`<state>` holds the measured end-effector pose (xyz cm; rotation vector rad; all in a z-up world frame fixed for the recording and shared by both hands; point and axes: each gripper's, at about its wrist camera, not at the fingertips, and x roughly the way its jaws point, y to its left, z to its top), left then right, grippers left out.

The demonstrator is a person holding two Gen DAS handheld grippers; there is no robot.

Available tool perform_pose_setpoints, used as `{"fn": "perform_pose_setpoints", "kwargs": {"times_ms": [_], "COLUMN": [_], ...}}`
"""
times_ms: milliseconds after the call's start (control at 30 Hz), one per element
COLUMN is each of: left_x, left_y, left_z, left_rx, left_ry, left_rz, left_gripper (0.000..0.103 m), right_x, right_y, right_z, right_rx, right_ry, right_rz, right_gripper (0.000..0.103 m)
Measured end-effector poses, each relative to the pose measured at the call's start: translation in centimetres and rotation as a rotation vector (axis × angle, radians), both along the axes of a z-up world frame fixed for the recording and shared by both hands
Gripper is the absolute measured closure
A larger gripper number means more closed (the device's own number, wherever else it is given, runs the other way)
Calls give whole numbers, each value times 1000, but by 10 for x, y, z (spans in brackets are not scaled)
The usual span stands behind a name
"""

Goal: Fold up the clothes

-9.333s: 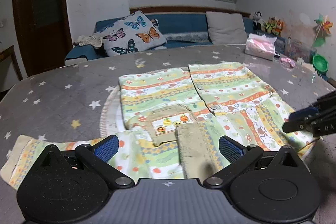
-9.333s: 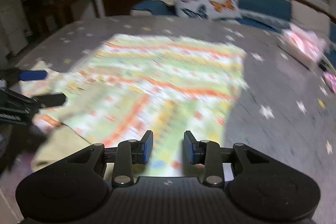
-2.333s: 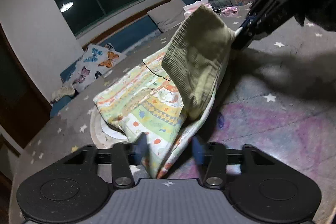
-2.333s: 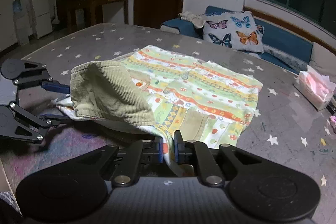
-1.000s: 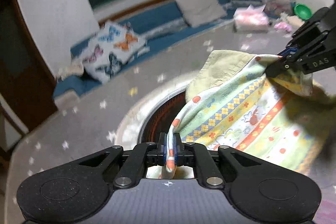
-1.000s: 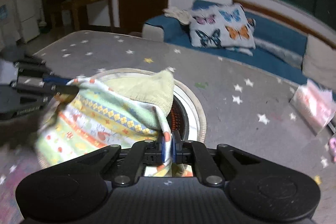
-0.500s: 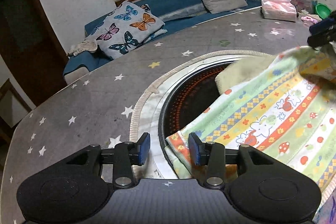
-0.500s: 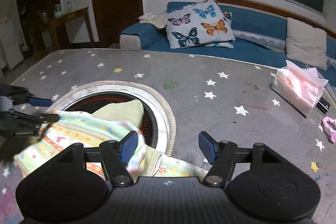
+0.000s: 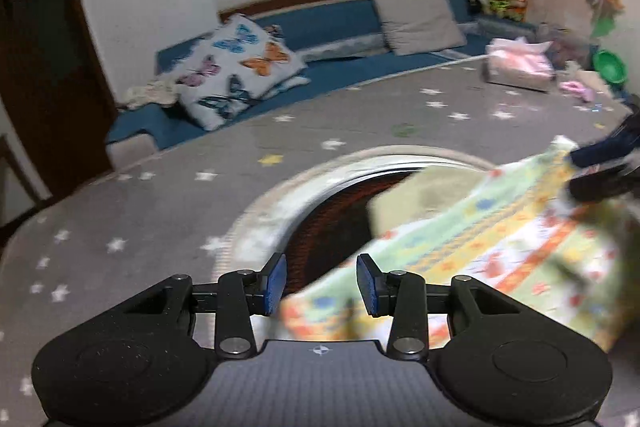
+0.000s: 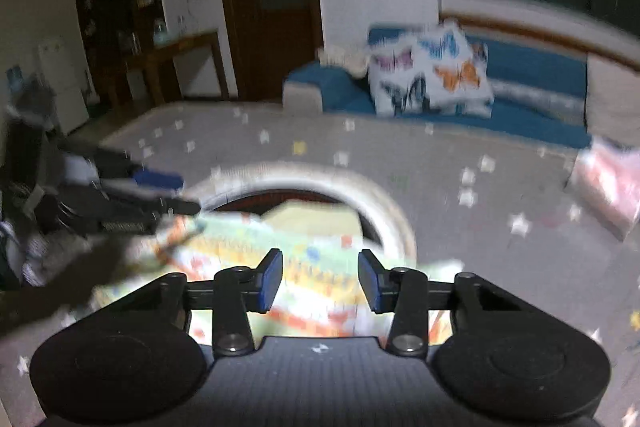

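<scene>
The patterned garment (image 9: 492,247) lies bunched on the star-printed desk (image 9: 160,211), draped partly over the round recessed ring (image 9: 304,187) set in the desk. The left tongs (image 9: 320,285) stand well open with nothing held, the cloth's near corner just under their tips. The right tongs (image 10: 320,281) are likewise spread and empty above the garment. The fabric looks light, soft and limp, so it should sag and slide; a hem corner or the folded edge beside the ring seems the best hold.
</scene>
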<state>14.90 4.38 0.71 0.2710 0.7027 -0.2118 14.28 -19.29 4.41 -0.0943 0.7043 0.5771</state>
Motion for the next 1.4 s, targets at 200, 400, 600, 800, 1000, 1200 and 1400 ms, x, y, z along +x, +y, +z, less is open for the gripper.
{"fn": "perform_pose_setpoints", "kwargs": {"times_ms": [200, 400, 600, 800, 1000, 1200, 1400], "left_x": [6, 16, 35, 42, 23, -17, -72], "left_y": [-16, -27, -37, -34, -35, -41, -45], "left_z": [-3, -5, -17, -22, -11, -6, -14], "left_rx": [-60, -76, -79, -83, -92, -70, -13], "left_ry": [32, 39, 66, 74, 43, 11, -44], "left_rz": [-44, -77, -77, -64, -76, -126, -137], "left_gripper": [66, 70, 71, 70, 70, 70, 69], "right_x": [30, 32, 54, 69, 30, -19, -63], "right_y": [-30, -26, 13, 25, 29, 39, 38], "right_z": [-33, -22, -33, -51, -36, -36, -39], "right_rx": [-35, 16, 25, -4, -39, -86, -105], "right_ry": [95, 63, 83, 116, 81, 83, 92], "right_rz": [-148, -126, -48, -58, 46, 153, 193], "right_gripper": [75, 77, 78, 78, 77, 77, 77]}}
